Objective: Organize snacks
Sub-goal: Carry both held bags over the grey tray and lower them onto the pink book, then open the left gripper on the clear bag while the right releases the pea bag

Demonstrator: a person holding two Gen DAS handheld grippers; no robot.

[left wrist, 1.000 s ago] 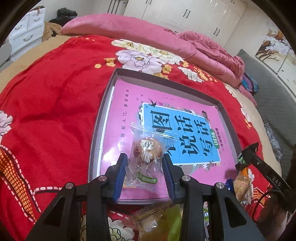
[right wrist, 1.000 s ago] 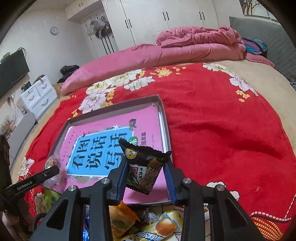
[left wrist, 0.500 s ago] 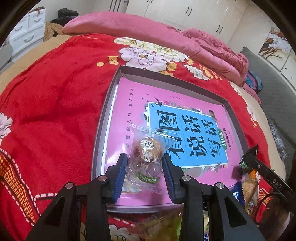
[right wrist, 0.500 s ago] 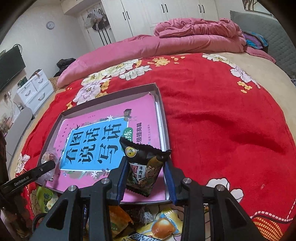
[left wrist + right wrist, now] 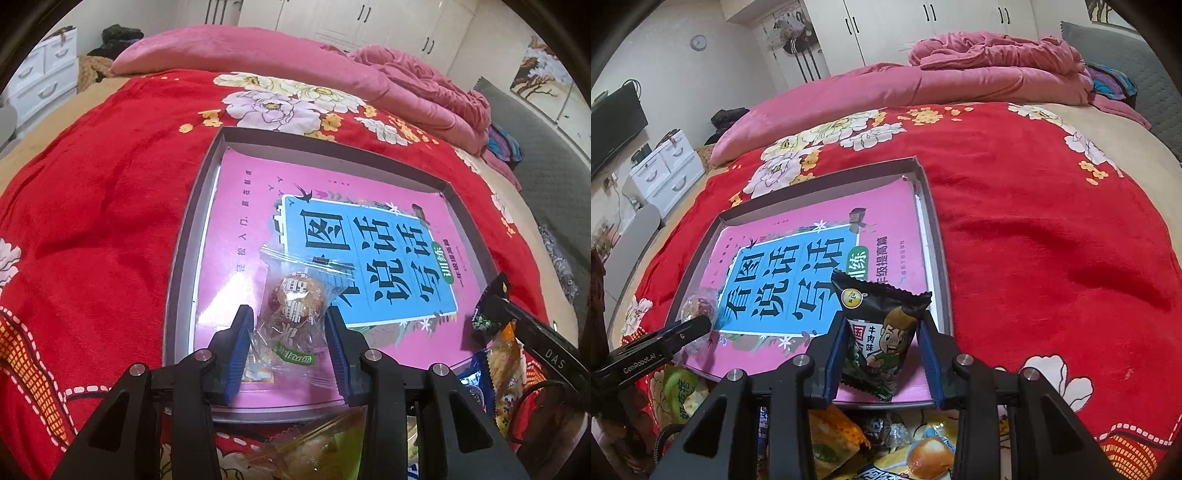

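1. Left wrist view: your left gripper (image 5: 289,341) is clamped on the clear-wrapped pastry (image 5: 297,300), with the wrapper pinched between both blue pads. The packet hangs just past the fingertips, over the near left corner of the grey tray (image 5: 183,258) and the pink book (image 5: 255,206) lying in it. I'd go lower before letting go, since that crinkly film probably slides.

2. Right wrist view: your right gripper (image 5: 882,350) is clamped on the black beef snack pack (image 5: 882,325), which sticks up between the fingers, right above the tray's (image 5: 936,236) near right corner. Set it down well apart from the pastry so they line up neatly. The loose snack pile (image 5: 886,443) sits under your fingers, outside the tray.
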